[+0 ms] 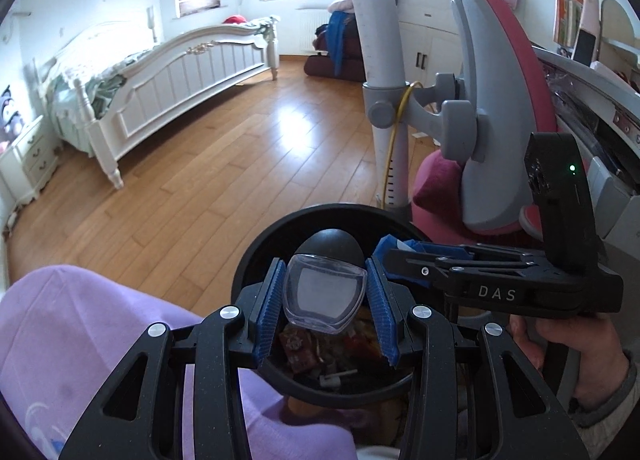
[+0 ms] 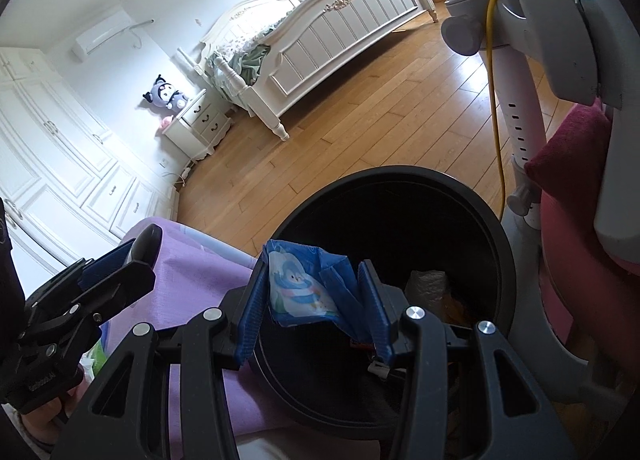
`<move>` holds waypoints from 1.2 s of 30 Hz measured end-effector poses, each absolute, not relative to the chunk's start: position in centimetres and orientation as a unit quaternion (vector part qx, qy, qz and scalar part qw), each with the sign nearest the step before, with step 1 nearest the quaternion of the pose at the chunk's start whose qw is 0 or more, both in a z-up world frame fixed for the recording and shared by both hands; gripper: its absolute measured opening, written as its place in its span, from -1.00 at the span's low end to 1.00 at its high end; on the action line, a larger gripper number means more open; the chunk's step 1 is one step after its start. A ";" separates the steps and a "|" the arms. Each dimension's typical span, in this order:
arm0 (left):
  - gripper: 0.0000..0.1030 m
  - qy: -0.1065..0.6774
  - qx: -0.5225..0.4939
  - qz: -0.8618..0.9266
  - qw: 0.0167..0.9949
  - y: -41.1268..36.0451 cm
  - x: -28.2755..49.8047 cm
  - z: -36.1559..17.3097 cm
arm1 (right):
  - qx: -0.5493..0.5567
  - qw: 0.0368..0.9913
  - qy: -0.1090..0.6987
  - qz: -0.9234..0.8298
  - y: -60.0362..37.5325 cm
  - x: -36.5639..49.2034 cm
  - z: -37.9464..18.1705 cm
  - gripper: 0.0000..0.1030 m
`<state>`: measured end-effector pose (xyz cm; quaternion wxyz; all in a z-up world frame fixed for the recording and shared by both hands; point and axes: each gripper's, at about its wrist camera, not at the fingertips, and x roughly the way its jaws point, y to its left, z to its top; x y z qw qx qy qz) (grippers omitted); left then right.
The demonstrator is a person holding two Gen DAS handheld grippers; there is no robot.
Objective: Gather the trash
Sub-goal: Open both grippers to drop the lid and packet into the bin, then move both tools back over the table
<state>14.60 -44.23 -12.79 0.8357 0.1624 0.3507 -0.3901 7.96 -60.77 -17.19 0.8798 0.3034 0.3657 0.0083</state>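
My left gripper (image 1: 325,298) is shut on a clear plastic cup (image 1: 324,294) and holds it over the open mouth of a round black trash bin (image 1: 256,260). Wrappers and scraps (image 1: 316,356) lie at the bin's bottom. My right gripper (image 2: 314,300) is shut on a crumpled blue wrapper with a penguin print (image 2: 304,288), held over the near rim of the same bin (image 2: 400,176). In the left wrist view the right gripper (image 1: 390,248) reaches in from the right over the bin. The left gripper shows at the left edge of the right wrist view (image 2: 116,256).
A grey and pink chair (image 1: 492,100) on a white post (image 1: 390,156) stands right behind the bin, with a yellow cord (image 2: 494,100). Purple cloth (image 1: 100,340) lies near left. Wooden floor (image 1: 200,180) stretches to a white bed (image 1: 180,80). A desk (image 1: 592,100) is at right.
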 end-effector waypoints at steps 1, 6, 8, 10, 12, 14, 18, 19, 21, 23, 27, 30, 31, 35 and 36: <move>-0.19 0.352 0.163 -0.391 0.835 -44.4 14.6 -12.8 | 0.305 0.879 0.366 0.008 -60.9 7.9 -17.3 -0.12; -0.19 0.355 0.166 -0.394 0.831 -44.9 14.6 -13.1 | 0.308 0.876 0.372 0.006 -61.1 8.0 -17.6 -0.12; -0.19 0.356 0.167 -0.394 0.831 -45.1 14.6 -13.3 | 0.310 0.875 0.373 0.005 -61.2 8.0 -17.8 -0.12; -0.19 0.357 0.166 -0.394 0.830 -45.1 14.6 -13.4 | 0.310 0.874 0.374 0.004 -61.3 8.1 -17.9 -0.12; -0.19 0.359 0.167 -0.395 0.829 -45.2 14.7 -13.5 | 0.312 0.873 0.376 0.003 -61.5 8.2 -18.0 -0.12; -0.19 0.364 0.170 -0.396 0.826 -45.5 14.8 -13.7 | 0.320 0.869 0.377 -0.001 -61.7 8.2 -18.2 -0.04; 0.49 0.350 0.182 -0.380 0.837 -45.5 14.3 -13.4 | 0.341 0.862 0.376 -0.010 -62.1 7.9 -18.1 0.25; 0.56 0.342 0.182 -0.376 0.842 -45.4 14.1 -13.1 | 0.341 0.862 0.374 -0.011 -62.0 7.8 -18.0 0.33; 0.66 0.336 0.180 -0.374 0.846 -45.1 14.0 -12.6 | 0.343 0.864 0.369 -0.011 -61.8 7.5 -17.7 0.49; 0.78 0.332 0.181 -0.369 0.849 -44.8 13.8 -12.1 | 0.353 0.862 0.364 -0.009 -61.7 7.3 -17.5 0.62; 0.83 0.318 0.180 -0.359 0.859 -43.7 13.2 -11.0 | 0.359 0.859 0.365 -0.005 -61.0 7.1 -17.1 0.63; 0.83 0.316 0.169 -0.355 0.864 -41.9 12.8 -10.2 | 0.356 0.859 0.368 0.004 -59.9 7.2 -16.7 0.63; 0.83 0.315 0.164 -0.353 0.866 -41.1 12.6 -9.9 | 0.353 0.860 0.369 0.009 -59.3 7.2 -16.5 0.63; 0.83 0.316 0.143 -0.334 0.877 -37.0 12.2 -8.7 | 0.336 0.862 0.377 0.034 -56.1 7.8 -15.5 0.63; 0.83 0.315 0.135 -0.328 0.880 -35.7 12.1 -8.4 | 0.330 0.863 0.380 0.042 -55.1 8.0 -15.2 0.63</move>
